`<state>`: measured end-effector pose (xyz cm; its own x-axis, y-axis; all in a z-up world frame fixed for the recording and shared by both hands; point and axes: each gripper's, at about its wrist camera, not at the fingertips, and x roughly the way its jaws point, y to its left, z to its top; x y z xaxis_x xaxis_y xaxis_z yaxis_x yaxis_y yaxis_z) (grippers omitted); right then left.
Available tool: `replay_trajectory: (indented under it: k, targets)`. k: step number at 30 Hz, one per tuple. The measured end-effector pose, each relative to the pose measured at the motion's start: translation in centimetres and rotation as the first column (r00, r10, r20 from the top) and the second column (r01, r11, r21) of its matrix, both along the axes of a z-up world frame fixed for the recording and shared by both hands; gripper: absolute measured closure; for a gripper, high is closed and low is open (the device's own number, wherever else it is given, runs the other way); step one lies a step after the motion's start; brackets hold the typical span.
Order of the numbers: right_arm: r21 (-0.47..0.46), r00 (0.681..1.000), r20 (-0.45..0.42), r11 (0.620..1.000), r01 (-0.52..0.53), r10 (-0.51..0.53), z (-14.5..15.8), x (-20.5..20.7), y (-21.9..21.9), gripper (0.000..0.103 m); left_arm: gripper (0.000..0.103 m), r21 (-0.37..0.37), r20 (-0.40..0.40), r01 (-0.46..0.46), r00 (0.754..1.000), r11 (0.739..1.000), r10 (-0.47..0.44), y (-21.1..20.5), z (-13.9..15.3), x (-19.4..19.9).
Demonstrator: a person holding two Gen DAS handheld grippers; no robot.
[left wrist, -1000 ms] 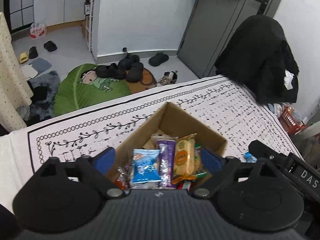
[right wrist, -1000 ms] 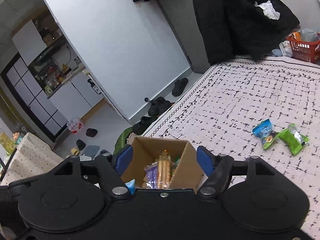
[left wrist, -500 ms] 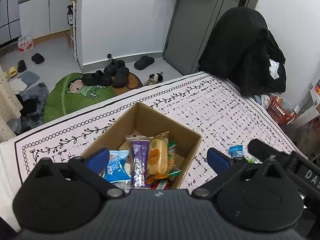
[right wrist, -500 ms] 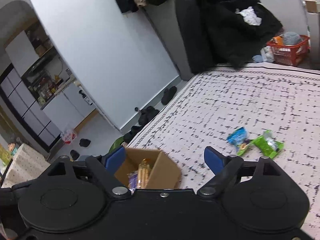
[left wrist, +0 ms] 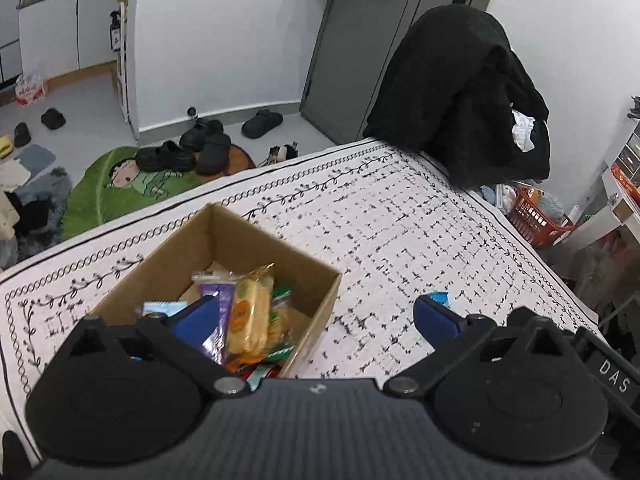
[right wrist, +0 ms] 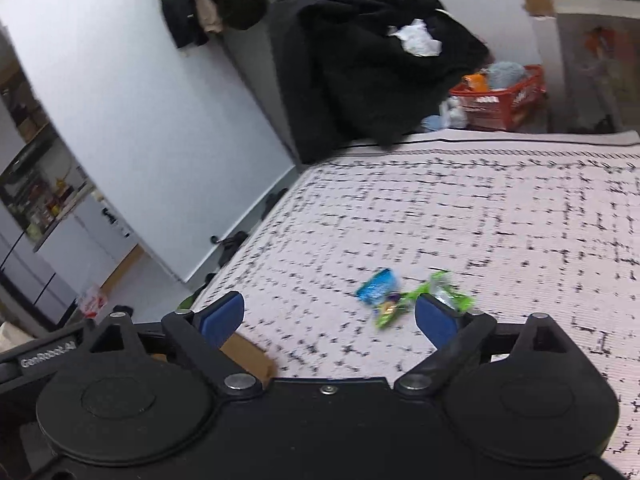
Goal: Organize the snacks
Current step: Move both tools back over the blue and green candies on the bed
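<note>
Both tongs (left wrist: 316, 314) (right wrist: 329, 316) wide apart, empty

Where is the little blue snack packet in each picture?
Left wrist view: only a corner of the blue snack packet peeks out on the tablecloth, just above the right finger of the left claw.
Right wrist view: it lies on the tablecloth ahead of the right claw, at, touching a green packet.
Shared landmark: the black coat at the table's far edge.
</note>
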<state>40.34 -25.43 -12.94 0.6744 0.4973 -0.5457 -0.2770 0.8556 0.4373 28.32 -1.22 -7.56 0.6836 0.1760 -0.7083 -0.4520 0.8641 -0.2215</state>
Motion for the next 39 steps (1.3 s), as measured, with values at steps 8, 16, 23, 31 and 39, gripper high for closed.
replay_trajectory:
  k: [8,16,23,31,39]
  targets:
    - [0.011,0.997,-0.002,0.997,0.077,-0.077,-0.6,1.1,-2.5,0.011,0.001,0.017,0.028,0.048,0.998,0.999,-0.048,-1.7,0.0,2.1]
    - [0.011,0.99,-0.048,0.992,0.13,-0.129,-1.9,2.8,-4.2,0.017,0.005,-0.022,0.051,0.117,0.992,0.993,-0.116,-3.9,-1.0,4.8]
    - [-0.018,0.984,-0.126,0.992,0.122,-0.123,-4.8,4.6,-3.9,0.023,0.014,-0.077,0.032,0.144,0.989,0.987,-0.142,-5.3,-3.2,7.6]
    - [-0.046,0.975,-0.179,0.991,0.128,-0.134,-6.9,6.5,-3.3,0.03,0.027,-0.134,-0.015,0.152,0.988,0.979,-0.155,-6.1,-6.8,11.0]
    - [-0.059,0.966,-0.214,0.989,0.135,-0.145,-8.9,8.0,-3.2,0.03,0.029,-0.173,-0.063,0.144,0.986,0.974,-0.157,-6.6,-9.8,14.0]
